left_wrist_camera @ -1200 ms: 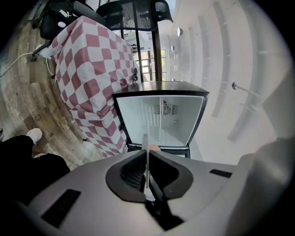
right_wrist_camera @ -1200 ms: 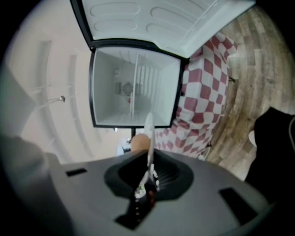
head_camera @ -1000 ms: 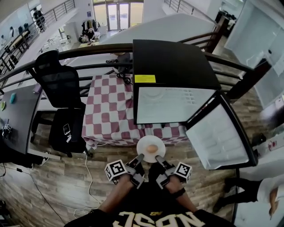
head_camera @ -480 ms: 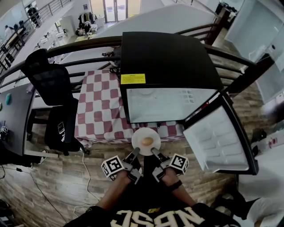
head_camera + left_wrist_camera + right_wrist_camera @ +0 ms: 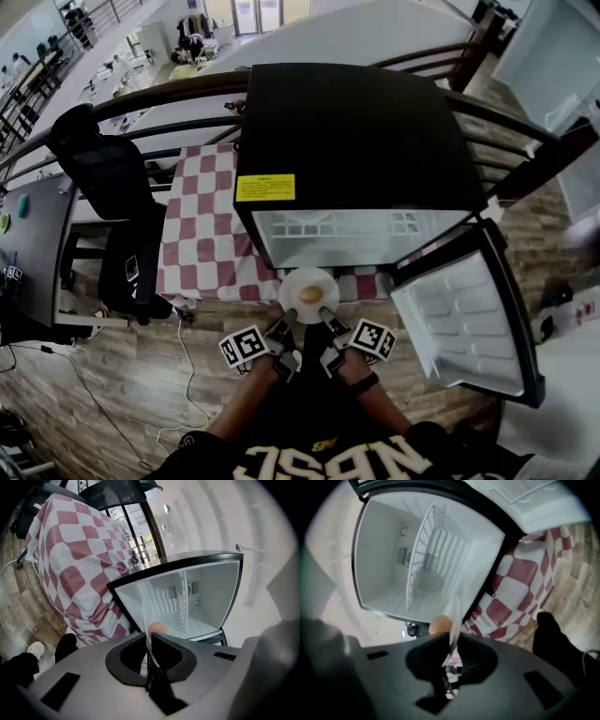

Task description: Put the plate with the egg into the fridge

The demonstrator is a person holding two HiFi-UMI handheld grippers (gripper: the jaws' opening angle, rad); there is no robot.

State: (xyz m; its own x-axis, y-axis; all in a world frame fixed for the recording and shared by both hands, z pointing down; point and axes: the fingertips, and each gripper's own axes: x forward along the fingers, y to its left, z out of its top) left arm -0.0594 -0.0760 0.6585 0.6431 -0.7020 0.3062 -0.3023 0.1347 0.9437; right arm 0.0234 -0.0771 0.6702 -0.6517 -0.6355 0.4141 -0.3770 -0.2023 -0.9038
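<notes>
A white plate (image 5: 294, 280) with a brown egg (image 5: 311, 294) on it hangs level just in front of the open black fridge (image 5: 356, 141). My left gripper (image 5: 284, 327) is shut on the plate's near left rim. My right gripper (image 5: 329, 324) holds the near right rim, and its jaws are opening slightly with the rim still between them. In the left gripper view the plate (image 5: 147, 631) shows edge-on between the jaws, with the egg (image 5: 158, 628) beyond it. The right gripper view shows the plate (image 5: 455, 615) and egg (image 5: 438, 624) facing the white fridge interior (image 5: 384, 588).
The fridge door (image 5: 464, 319) stands swung open at the right. A white wire shelf (image 5: 431, 557) crosses the inside. A table with a red-and-white checked cloth (image 5: 202, 230) stands left of the fridge, a black office chair (image 5: 112, 178) beyond it. A cable (image 5: 183, 375) lies on the wooden floor.
The plate with the egg, held by both grippers, has moved closer to the fridge opening. The fridge now fills more of the head view.
</notes>
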